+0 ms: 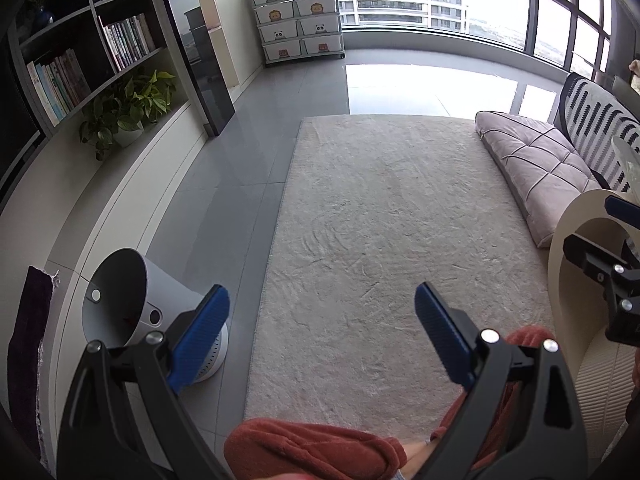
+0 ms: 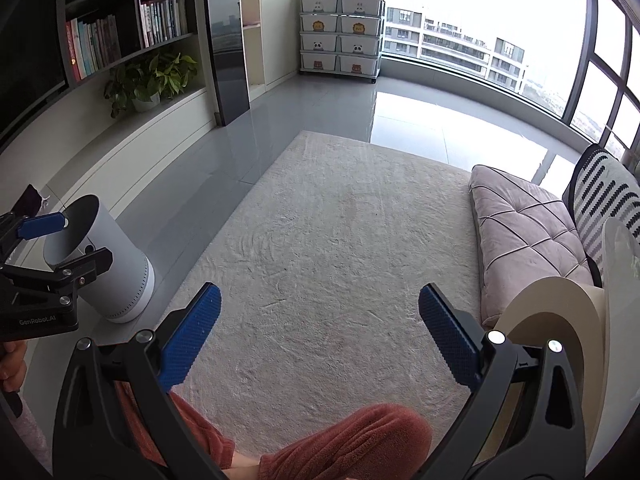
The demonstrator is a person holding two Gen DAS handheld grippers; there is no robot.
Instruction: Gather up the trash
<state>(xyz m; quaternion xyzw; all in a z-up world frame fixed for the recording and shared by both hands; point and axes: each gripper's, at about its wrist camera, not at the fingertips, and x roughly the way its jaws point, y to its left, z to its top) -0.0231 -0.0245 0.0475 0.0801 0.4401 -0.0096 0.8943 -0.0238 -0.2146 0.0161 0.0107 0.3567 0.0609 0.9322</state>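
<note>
A grey cylindrical trash bin (image 1: 120, 300) with a white base stands on the tile floor left of the rug, its mouth open; it also shows in the right wrist view (image 2: 100, 264). My left gripper (image 1: 322, 308) is open and empty, held above the rug's near edge, the bin just left of its left finger. My right gripper (image 2: 320, 306) is open and empty over the rug. The left gripper also shows at the left edge of the right wrist view (image 2: 56, 240), open, in front of the bin. No trash is visible on the rug.
A beige rug (image 1: 380, 220) covers the floor. A pink floor cushion (image 1: 536, 164) lies at right, with a cream round side table (image 2: 560, 340) near me. Bookshelves, a potted plant (image 1: 128, 108) and a drawer unit (image 1: 298, 20) line the left and far walls. Red-clad knees (image 2: 344, 440) below.
</note>
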